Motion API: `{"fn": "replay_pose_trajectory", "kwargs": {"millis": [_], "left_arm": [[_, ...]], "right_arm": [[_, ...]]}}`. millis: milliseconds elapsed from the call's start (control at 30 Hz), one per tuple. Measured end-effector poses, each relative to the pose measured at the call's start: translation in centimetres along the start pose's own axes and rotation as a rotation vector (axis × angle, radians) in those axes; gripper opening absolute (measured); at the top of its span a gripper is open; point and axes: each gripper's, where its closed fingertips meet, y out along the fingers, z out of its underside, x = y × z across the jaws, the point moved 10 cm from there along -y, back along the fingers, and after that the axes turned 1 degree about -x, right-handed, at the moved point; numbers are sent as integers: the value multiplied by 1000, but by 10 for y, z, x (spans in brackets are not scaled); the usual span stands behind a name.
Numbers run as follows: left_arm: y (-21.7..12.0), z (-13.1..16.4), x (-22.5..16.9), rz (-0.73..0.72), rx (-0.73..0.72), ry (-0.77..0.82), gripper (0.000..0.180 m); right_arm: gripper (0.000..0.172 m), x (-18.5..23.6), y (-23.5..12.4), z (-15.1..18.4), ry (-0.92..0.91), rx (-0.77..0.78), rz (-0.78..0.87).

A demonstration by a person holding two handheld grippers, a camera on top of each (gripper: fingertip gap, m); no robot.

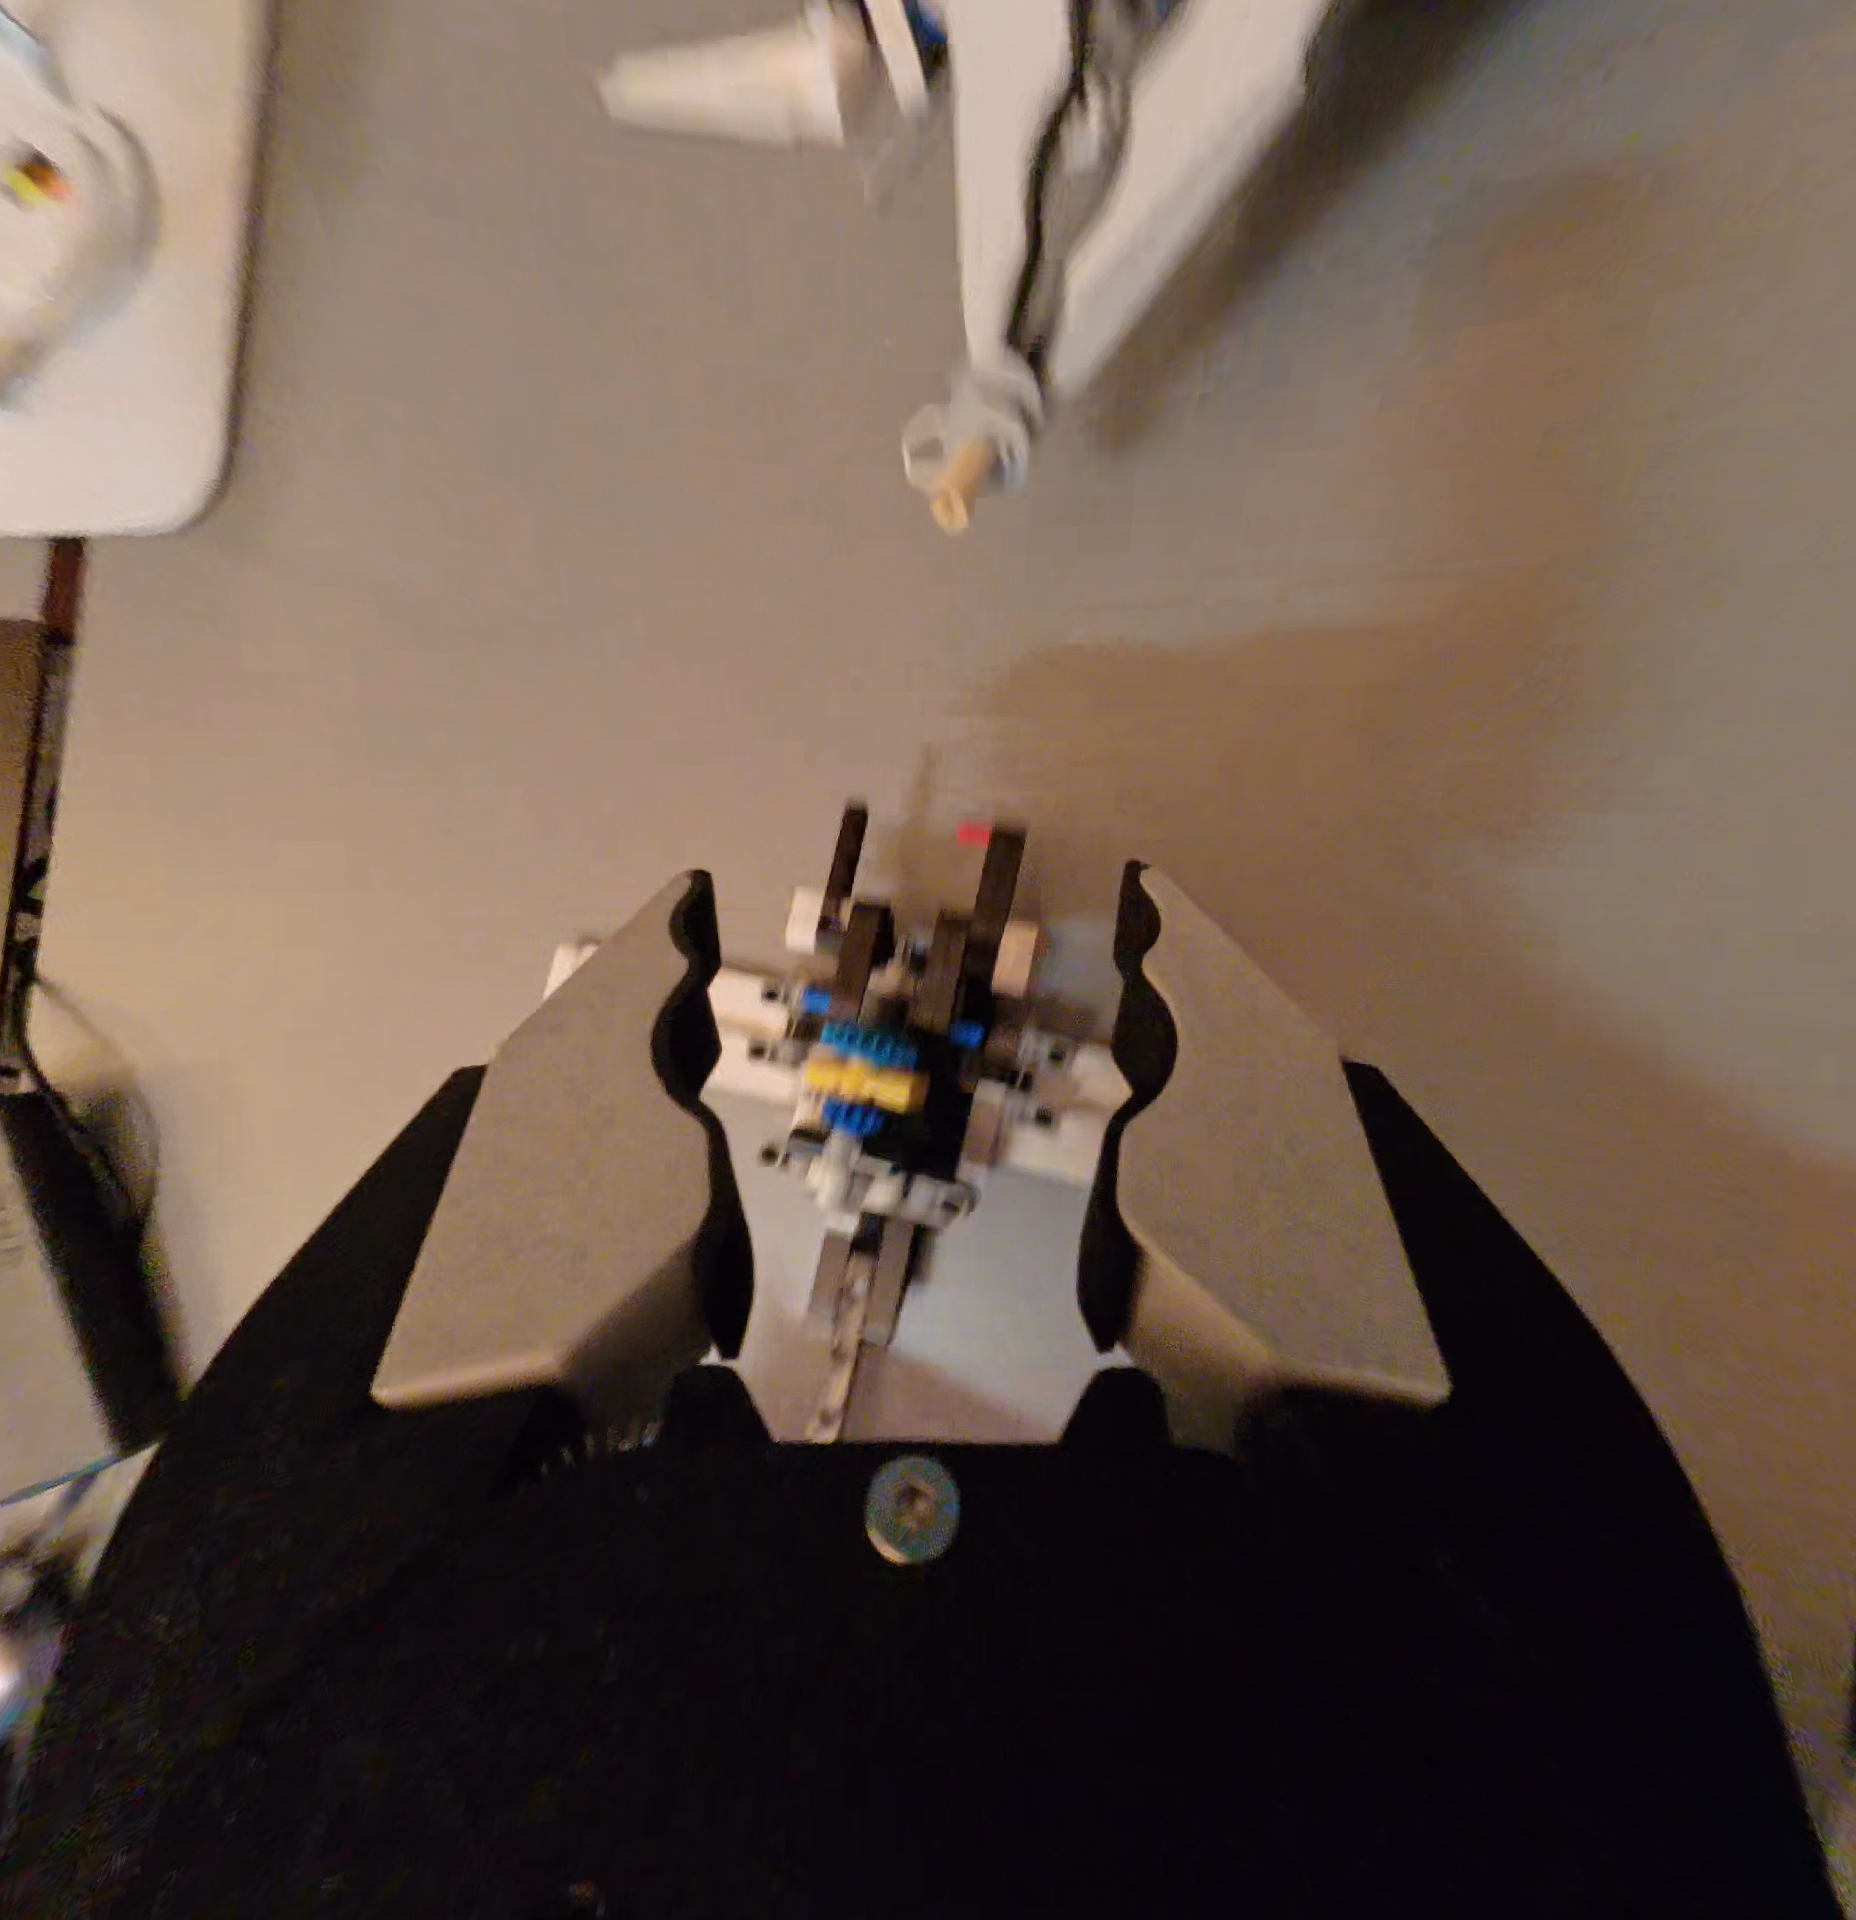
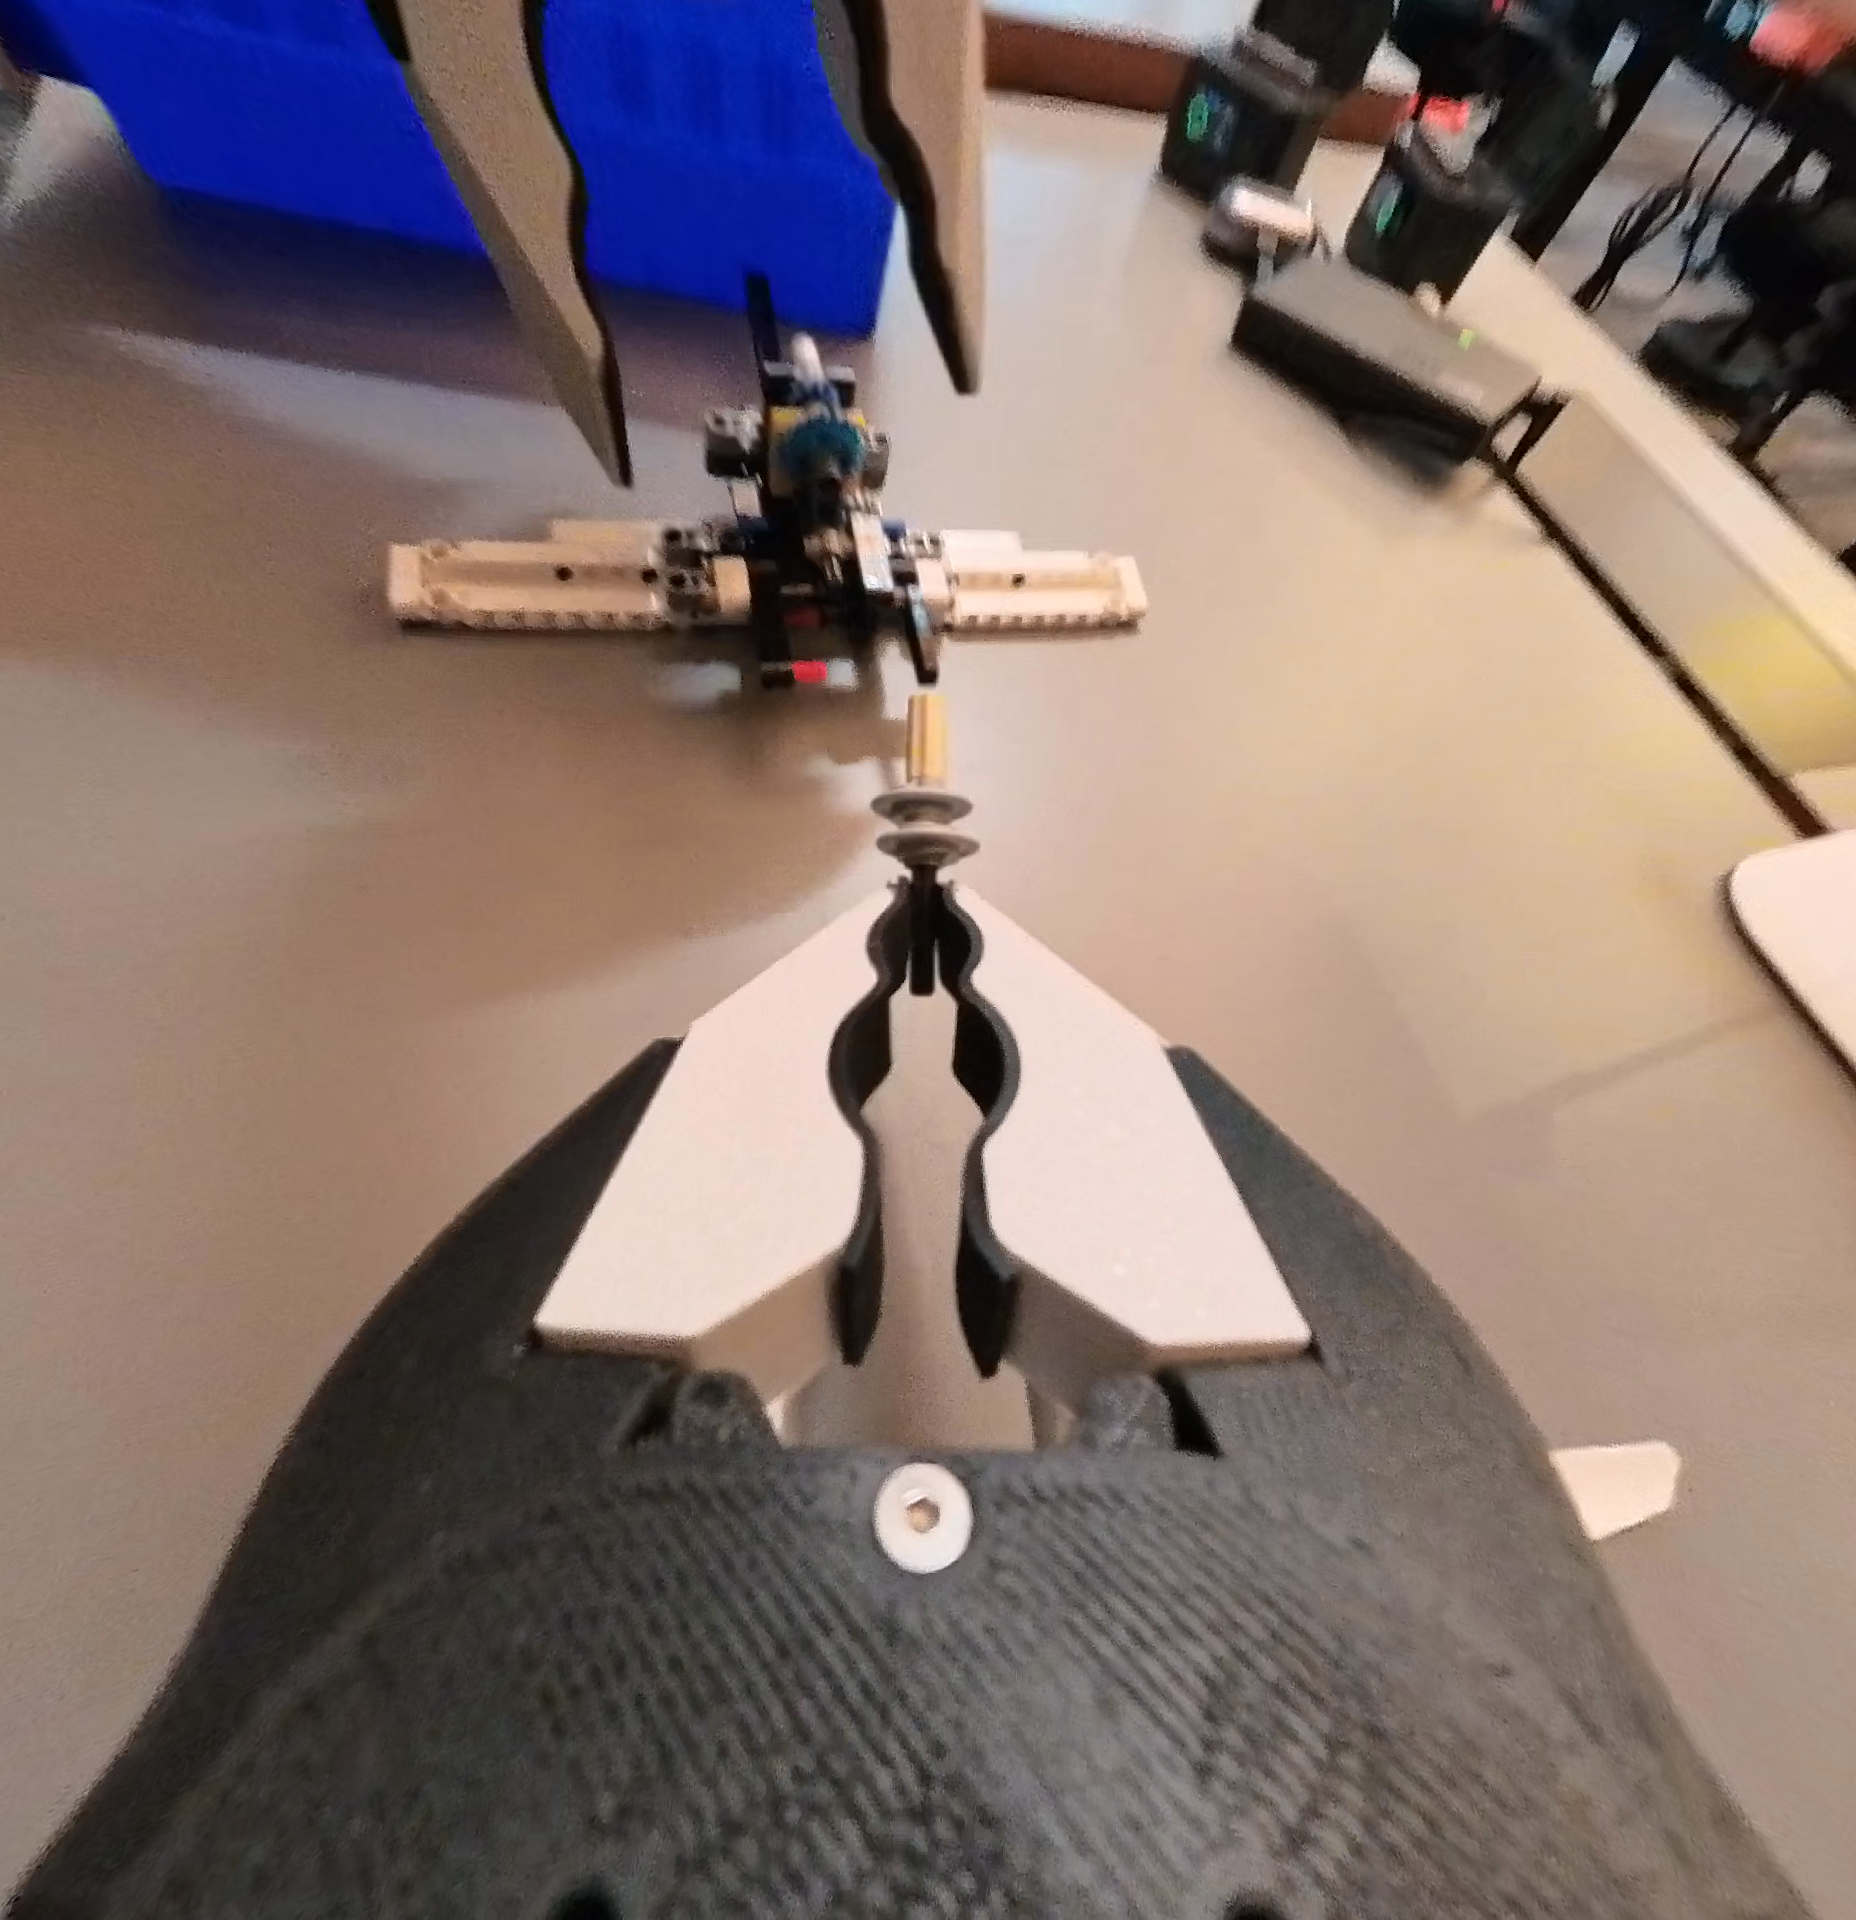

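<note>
The tabletop [image 2: 280,935] is smooth and tan, and it shines a little under the room light.

My right tongs [image 2: 921,914] are pinched shut on a thin black stick with two small grey wheels and a tan tube on its end [image 2: 924,821]. The tips press on the black end. I think this little piece is light and stiff, but it is so thin that it could twist or slip. The black end looks like the best place to hold it.

A bit farther on, the small toy plane made of white, black, blue and yellow plastic bricks [image 2: 799,582] sits flat on the tabletop. The tan tube points at it but does not touch it. I think the toy plane is light and could come apart if pushed hard. Its long white wings look like the safest place to hold it.

My left tongs [image 1: 919,925] are spread wide with nothing in them. They hang just above the toy plane, one finger on each side, and do not touch it.

Behind the toy plane is a big blue box [image 2: 695,156]. Far off to the right are black boxes with cords [image 2: 1360,343]. A white tray [image 2: 1828,935] is at the right edge. Nothing lies between the stick and the toy plane.
</note>
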Motion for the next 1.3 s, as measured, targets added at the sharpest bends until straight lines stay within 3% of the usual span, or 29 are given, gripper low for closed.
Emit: {"fn": "replay_pose_trajectory", "kwargs": {"millis": [200,300,433,567,833,1100,1167,1233,1300], "left_arm": [[18,-34,-39,32,-210,-209,57],[27,-40,-52,-17,-303,-234,29],[39,-43,-64,76,-372,-288,7],[38,-49,-69,82,-373,-279,4],[35,-52,-70,242,-446,-414,5],[33,-66,-72,291,-473,-385,5],[30,-65,-68,277,-479,-388,5],[10,-52,-49,225,-548,-456,5],[-4,-39,-35,180,-581,-513,5]], "right_arm": [[2,23,-17,-10,-201,-135,21],[2,34,-23,-7,-279,-146,20],[2,44,-30,0,-329,-145,4],[2,47,-36,2,-333,-131,-4],[2,51,-56,-3,-282,-175,-47],[2,52,-75,0,-221,-243,-57],[2,51,-78,3,-203,-241,-52],[1,38,-87,20,-209,-120,56],[1,31,-111,29,-94,-232,43]]}}
